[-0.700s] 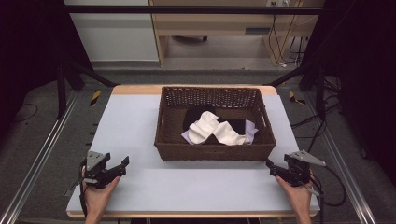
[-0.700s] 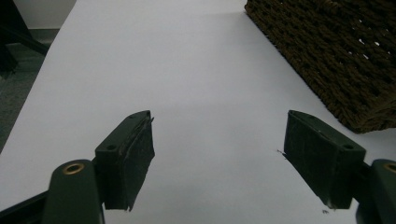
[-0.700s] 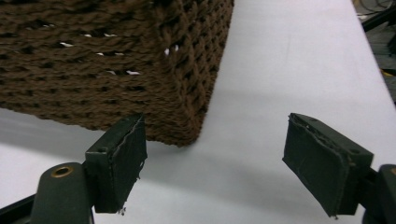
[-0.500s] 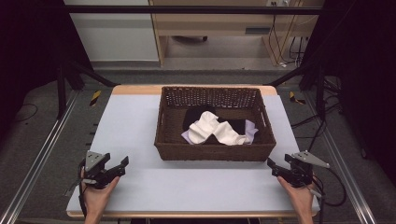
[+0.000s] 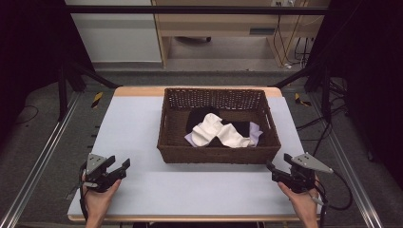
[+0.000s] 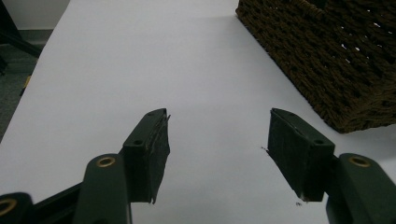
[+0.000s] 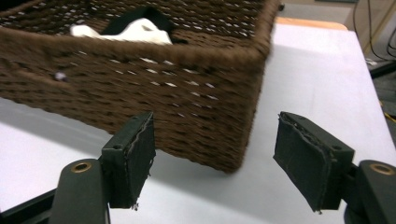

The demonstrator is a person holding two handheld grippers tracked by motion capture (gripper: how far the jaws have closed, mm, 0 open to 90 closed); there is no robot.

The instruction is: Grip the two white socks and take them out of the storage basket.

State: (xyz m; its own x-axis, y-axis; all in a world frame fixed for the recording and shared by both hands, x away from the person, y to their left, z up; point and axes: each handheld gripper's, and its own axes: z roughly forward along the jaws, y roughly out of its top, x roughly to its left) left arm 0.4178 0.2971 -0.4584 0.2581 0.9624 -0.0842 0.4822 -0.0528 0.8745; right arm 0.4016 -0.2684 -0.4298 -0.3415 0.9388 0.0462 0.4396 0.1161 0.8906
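A: The fingers (image 6: 148,149) of the left gripper (image 5: 118,169) stand wide apart with only bare surface (image 5: 133,128) between them. The right gripper (image 5: 274,170) is the same, its fingers (image 7: 130,156) spread and empty.

B: So nothing is held. Where are the cloths?

A: In the basket (image 5: 216,154), which sits at the middle of the surface toward its far side. A white cloth (image 5: 216,130) lies crumpled on top, over a black cloth (image 5: 199,116) and a lilac cloth (image 5: 255,135) that peeks out at the right. Each gripper hovers low by a near corner of the surface, well apart from the basket's front wall. The right gripper view looks at the basket's near right corner, the white cloth just visible over the rim.

B: Which step does that make it?

A: It looks like the very start, the approach not yet begun. The likely next move is for one gripper to rise over the rim, come down on the white cloth and pinch a raised fold. The wall is tall, so the wrist needs to tip downward to clear it.
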